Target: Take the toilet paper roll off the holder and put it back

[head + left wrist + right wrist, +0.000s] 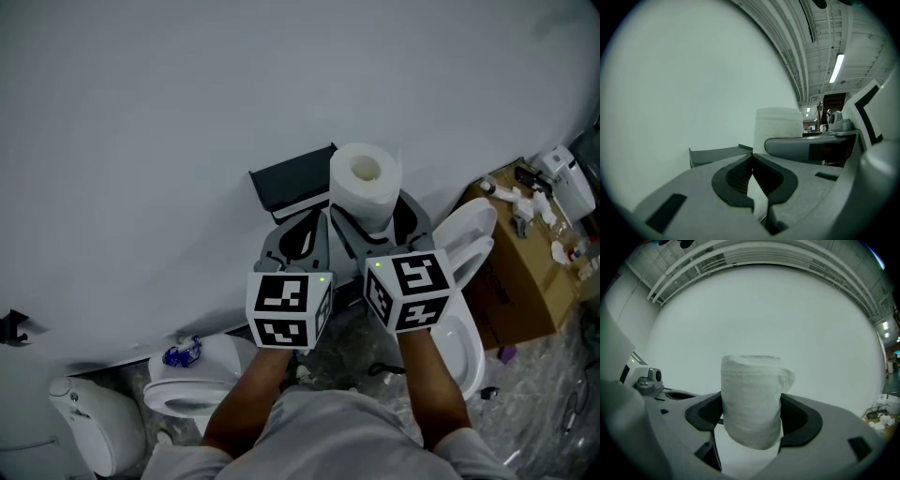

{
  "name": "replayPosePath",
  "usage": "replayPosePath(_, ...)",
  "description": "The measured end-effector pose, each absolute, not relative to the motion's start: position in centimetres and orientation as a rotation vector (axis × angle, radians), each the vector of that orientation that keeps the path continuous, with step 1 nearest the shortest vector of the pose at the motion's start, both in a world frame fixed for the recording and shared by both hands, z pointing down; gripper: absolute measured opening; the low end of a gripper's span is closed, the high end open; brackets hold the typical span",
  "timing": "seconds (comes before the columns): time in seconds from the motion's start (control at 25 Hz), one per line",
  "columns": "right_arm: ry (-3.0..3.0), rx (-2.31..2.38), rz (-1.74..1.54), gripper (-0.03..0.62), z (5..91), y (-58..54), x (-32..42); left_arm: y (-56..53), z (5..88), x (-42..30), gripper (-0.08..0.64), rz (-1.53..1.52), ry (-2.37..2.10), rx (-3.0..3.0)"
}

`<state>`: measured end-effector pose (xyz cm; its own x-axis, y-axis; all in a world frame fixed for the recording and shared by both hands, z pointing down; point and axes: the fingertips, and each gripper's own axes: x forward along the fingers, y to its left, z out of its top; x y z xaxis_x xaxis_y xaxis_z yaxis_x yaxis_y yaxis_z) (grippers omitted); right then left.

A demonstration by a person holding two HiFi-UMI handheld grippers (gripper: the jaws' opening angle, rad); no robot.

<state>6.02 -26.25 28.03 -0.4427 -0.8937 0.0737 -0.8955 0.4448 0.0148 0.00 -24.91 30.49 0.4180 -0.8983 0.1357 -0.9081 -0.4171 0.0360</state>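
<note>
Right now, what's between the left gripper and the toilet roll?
One jaw of the right gripper, which grips the toilet roll; left gripper view shows it.

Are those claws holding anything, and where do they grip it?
The right gripper clamps the toilet paper roll by its curved sides; the left gripper holds nothing.

right hand-held gripper [751,430]: jaws clamped on both sides of the roll
toilet paper roll [751,399]: standing upright, loose flap sticking out top right
behind it: just a plain white wall [764,310]
</note>
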Motion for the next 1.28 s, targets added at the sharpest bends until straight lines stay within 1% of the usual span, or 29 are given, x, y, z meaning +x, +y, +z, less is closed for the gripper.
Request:
replayPosePath(0.6, -2.546, 1.679, 0.065, 0.373, 30.5, -23.6, 9.9, -22.2, 31.0, 4.0, 0.005, 0.155, -1.58, 2.601)
replayPosePath(1.28, -2.522, 1.697, 0.082, 0.373, 31.2, -22.0, 11.5, -20.6, 31.9, 5.5, 0.005, 0.173, -1.556, 2.602)
